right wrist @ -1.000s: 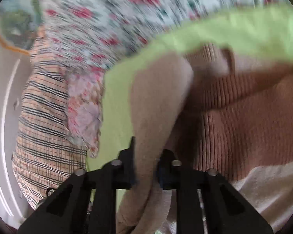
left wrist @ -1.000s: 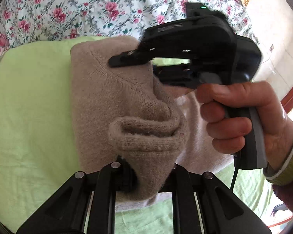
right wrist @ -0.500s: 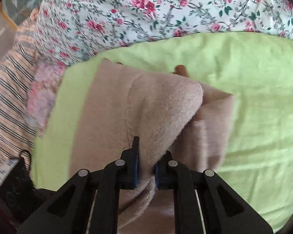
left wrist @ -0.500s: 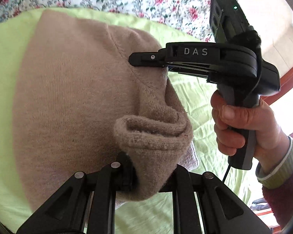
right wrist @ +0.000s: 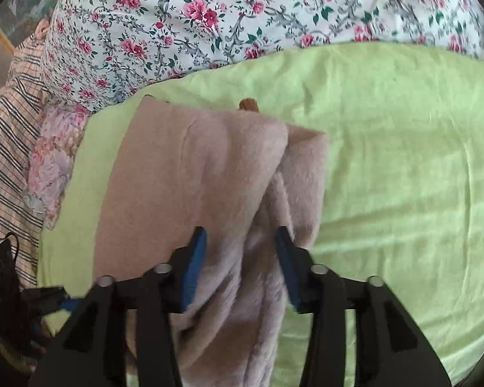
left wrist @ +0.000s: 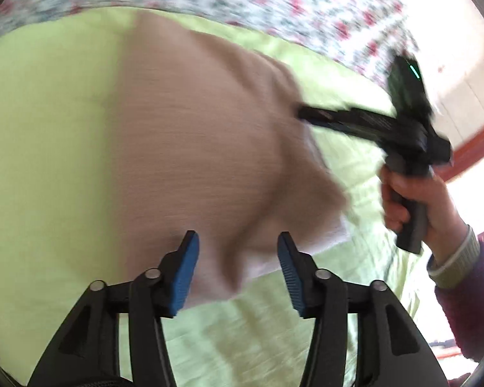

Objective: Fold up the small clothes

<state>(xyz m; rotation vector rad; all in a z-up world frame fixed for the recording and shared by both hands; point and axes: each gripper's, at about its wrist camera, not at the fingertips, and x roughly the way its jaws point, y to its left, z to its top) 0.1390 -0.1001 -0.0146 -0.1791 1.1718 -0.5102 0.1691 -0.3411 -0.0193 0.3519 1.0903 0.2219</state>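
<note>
- The left wrist view was blurred by motion, so I could not read the knit of the beige garment (left wrist: 203, 148) or its exact edges there.
- My left tool (left wrist: 237, 266) was released, its blue pads (left wrist: 185, 277) spread apart over the near edge of the garment, gripping nothing.
- My right tool (right wrist: 240, 262) was also released; its jaws stood wide on both sides of a fuzzy fold of the garment (right wrist: 209, 177), and I could not tell if the pads touched the fabric.
- The garment lay folded on the green sheet (right wrist: 403, 161) of the bed, and its near end was cut off under the right tool.
- A small brown part (right wrist: 249, 104) showed behind the far edge; I could not make out what it was.
- To the right of the garment the sheet lay bare; the floral quilt (right wrist: 209, 16) bordered the far side.
</note>
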